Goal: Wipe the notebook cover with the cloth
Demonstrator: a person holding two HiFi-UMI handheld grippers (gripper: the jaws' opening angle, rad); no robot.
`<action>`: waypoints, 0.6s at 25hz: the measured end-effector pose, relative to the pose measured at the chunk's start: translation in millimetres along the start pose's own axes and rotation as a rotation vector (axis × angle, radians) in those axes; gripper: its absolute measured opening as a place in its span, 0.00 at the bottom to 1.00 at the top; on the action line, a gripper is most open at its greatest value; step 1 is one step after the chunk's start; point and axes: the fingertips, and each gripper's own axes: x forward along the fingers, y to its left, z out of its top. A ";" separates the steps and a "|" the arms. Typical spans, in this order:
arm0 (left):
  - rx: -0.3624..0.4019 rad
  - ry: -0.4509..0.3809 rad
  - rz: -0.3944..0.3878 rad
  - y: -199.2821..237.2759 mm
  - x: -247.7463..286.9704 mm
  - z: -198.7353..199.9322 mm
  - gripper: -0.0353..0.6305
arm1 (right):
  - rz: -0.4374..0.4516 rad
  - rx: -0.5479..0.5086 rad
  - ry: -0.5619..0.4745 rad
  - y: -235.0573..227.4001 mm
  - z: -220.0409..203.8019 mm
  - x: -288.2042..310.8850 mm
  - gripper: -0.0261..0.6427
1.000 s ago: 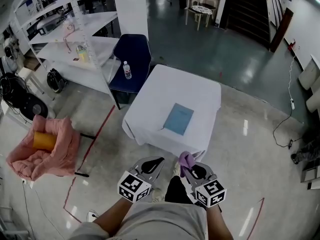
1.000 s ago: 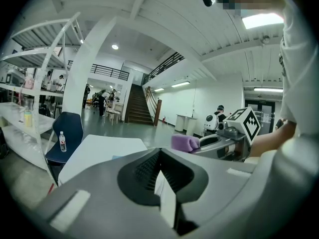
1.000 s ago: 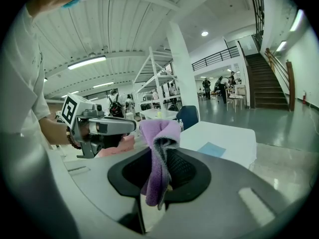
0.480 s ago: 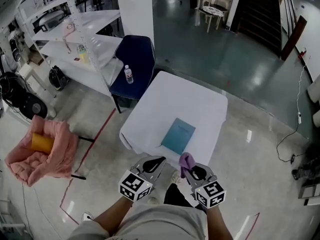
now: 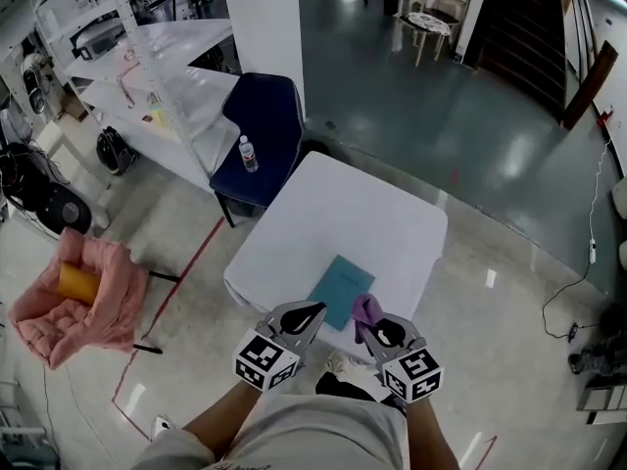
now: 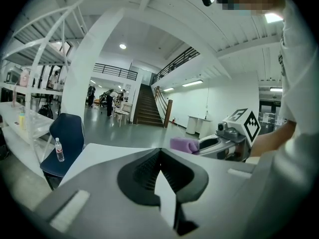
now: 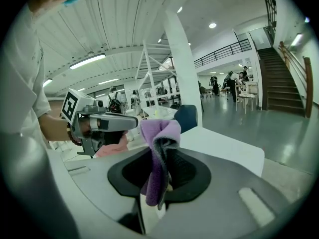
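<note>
A teal notebook (image 5: 340, 290) lies flat near the front edge of a white table (image 5: 343, 213). My right gripper (image 5: 371, 326) is shut on a folded purple cloth (image 5: 366, 310), which sticks out past its tips at the notebook's near right corner. The purple cloth (image 7: 158, 153) hangs pinched between the jaws in the right gripper view. My left gripper (image 5: 294, 319) hovers shut and empty at the table's front edge, left of the notebook. The left gripper (image 6: 158, 161) shows its jaws closed, nothing between them.
A dark blue chair (image 5: 260, 125) with a water bottle (image 5: 248, 153) on its seat stands behind the table. White shelving (image 5: 147, 57) runs along the left. A pink armchair (image 5: 78, 292) with an orange cushion sits at the far left. Red tape lines (image 5: 186, 262) mark the floor.
The table and notebook have come closer in the head view over the last second. Both grippers now reach the table's front edge, the cloth still held.
</note>
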 end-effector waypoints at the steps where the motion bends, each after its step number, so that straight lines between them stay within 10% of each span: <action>1: 0.001 -0.003 0.006 2.1 6.0 4.2 0.05 | 0.005 -0.004 0.000 -6.9 4.2 2.0 0.19; 15: 0.002 -0.003 0.060 6.6 51.7 19.5 0.05 | 0.062 -0.021 -0.002 -57.0 19.1 9.5 0.19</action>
